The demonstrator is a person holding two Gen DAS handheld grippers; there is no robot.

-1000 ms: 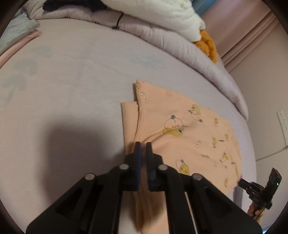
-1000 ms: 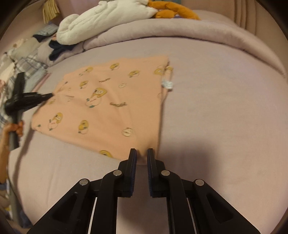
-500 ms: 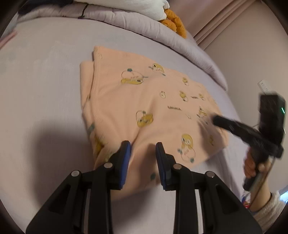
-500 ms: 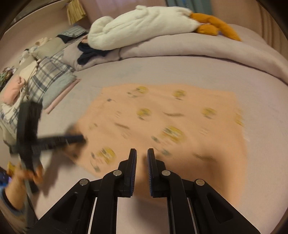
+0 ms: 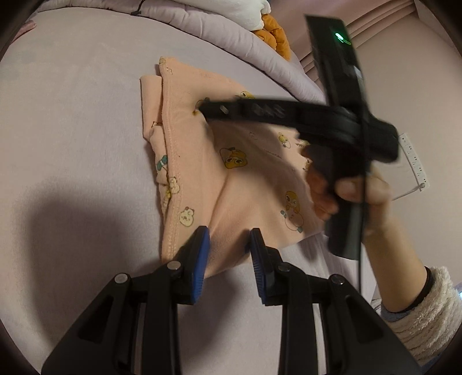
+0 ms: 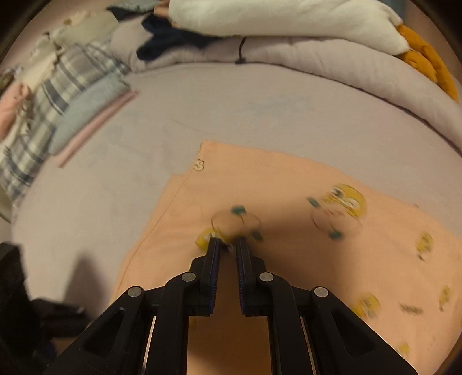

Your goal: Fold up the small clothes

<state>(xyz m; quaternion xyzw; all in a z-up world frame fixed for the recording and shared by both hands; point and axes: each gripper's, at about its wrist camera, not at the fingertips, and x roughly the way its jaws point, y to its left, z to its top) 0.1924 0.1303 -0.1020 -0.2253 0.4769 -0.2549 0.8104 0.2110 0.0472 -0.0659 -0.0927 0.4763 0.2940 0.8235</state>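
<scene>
A peach garment with yellow cartoon prints lies flat on the lilac bedsheet, one side folded over along a stitched hem. My left gripper stands open over the garment's near edge; a soft ridge of cloth runs between its blue pads, which do not press on it. My right gripper reaches in from the right, held by a hand, with its tip on the garment near the folded hem. In the right wrist view the right gripper is shut, low over the peach garment, with no cloth seen pinched.
A rolled lilac duvet lines the far side, with a white plush with orange feet and a dark garment on it. Folded clothes are stacked at the far left. A white power strip hangs on the wall.
My left gripper let go of the garment's pinched fold and opened, moving along its near edge. My right gripper swept across the garment to its folded side, staying shut.
</scene>
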